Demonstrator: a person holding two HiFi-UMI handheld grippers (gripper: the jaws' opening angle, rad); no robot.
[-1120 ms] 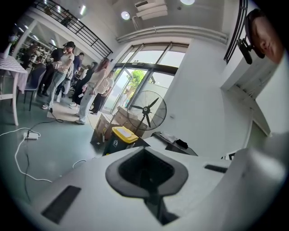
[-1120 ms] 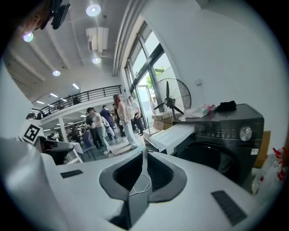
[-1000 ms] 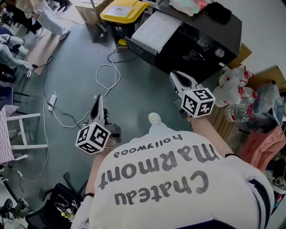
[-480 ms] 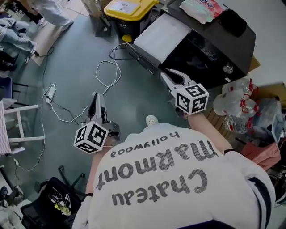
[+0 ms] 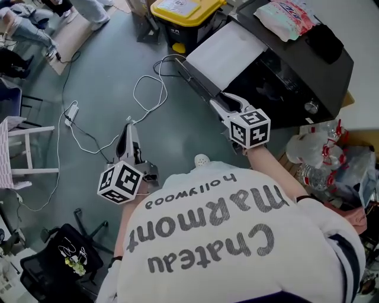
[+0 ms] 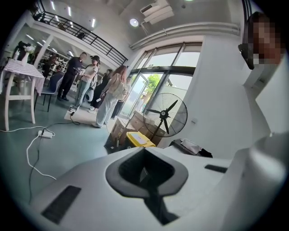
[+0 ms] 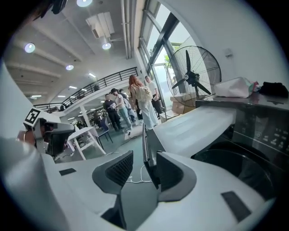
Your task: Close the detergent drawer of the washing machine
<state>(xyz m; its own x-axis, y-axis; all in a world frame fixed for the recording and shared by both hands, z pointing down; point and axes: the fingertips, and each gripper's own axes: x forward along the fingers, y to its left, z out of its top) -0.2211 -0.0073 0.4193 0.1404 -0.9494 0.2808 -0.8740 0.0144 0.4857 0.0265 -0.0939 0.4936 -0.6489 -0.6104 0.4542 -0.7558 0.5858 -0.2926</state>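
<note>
While jaws of R hand-held gripper [image 5: 218, 103] just opened astride detergent drawer [image 5: 228, 50] front, L hand-held gripper [image 5: 128, 129] closed.

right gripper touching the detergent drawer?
Cannot tell. Right gripper view: detergent drawer front sits between just-opened jaws of the right gripper, beside one pad; contact unclear.

Person's white shirt [image 5: 237, 237], back, big grey print, upside-down in head view: "Chateau Marmont", smaller "hollywood" nr collar. Only legible txt in scene. White label on yellow bin lid [image 5: 180, 8]: print too small, unreadable. Coloured print on packet [image 5: 289, 16] atop machine: illegible. Marks on washer ctrl panel [image 5: 284, 74]: too small to read. Cubes on left gripper [image 5: 128, 126] & right gripper [image 5: 217, 101]: b/w square markers, pattern only, no letters/nos.
</note>
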